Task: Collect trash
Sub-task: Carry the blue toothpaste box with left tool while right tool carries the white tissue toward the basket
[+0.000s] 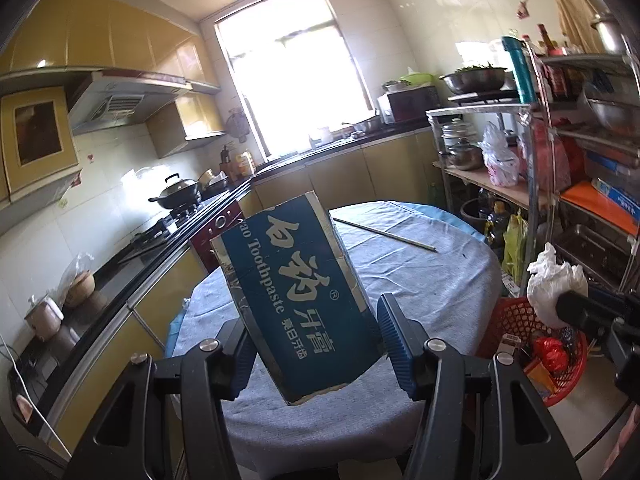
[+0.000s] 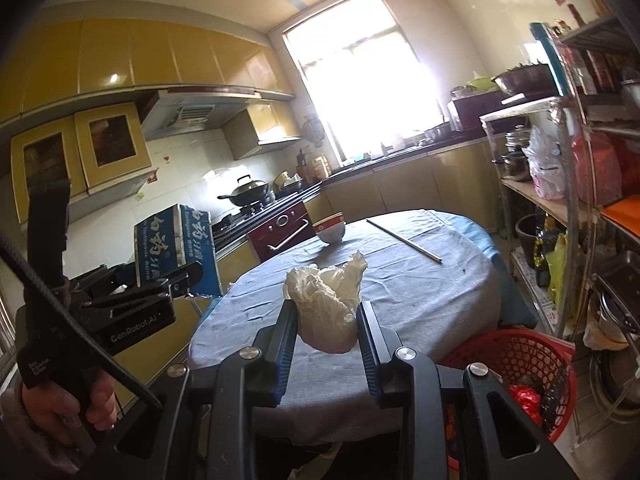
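Observation:
My left gripper is shut on a blue toothpaste box and holds it up above the near edge of the round table. The box also shows in the right wrist view, left of the table. My right gripper is shut on a crumpled white tissue, held above the table's near side. In the left wrist view the tissue hangs above a red trash basket. The basket stands on the floor at the table's right and holds some trash.
A white bowl and a chopstick lie on the grey tablecloth at the far side. A metal shelf rack with pots and bags stands on the right. A counter with a stove and wok runs along the left.

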Motion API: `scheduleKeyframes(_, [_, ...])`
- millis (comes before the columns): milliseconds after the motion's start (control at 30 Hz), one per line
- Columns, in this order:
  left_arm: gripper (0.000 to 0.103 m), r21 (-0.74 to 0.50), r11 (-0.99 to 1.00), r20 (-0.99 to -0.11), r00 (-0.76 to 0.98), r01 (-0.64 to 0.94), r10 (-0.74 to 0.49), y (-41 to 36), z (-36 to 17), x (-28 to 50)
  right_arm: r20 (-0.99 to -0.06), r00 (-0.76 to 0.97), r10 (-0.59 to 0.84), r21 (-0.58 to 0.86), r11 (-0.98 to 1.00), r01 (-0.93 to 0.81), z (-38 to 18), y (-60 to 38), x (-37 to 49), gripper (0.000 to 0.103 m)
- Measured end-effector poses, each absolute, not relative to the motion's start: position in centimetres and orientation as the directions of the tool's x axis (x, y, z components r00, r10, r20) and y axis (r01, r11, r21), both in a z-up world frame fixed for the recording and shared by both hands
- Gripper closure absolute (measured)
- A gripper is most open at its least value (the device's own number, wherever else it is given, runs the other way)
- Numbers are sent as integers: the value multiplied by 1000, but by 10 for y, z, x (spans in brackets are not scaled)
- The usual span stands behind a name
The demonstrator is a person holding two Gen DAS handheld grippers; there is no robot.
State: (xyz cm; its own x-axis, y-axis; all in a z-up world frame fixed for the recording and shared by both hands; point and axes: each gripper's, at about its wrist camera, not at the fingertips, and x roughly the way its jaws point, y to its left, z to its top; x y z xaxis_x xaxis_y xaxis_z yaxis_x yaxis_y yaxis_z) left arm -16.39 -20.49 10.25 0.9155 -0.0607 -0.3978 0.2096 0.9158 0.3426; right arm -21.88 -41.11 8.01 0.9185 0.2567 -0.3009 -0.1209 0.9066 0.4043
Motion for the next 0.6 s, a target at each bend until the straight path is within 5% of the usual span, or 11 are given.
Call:
scheduleKeyframes(300, [44,405,872,-406,909,273,-96,-243,95,-165,-296,929,223,448,891,-72,71,-439,-227,71])
scheduleKeyframes(600, [44,375,827,-502,841,420,-200,-289,78,-150,-308,934,183,480,877,-14,58,-470,-236,71])
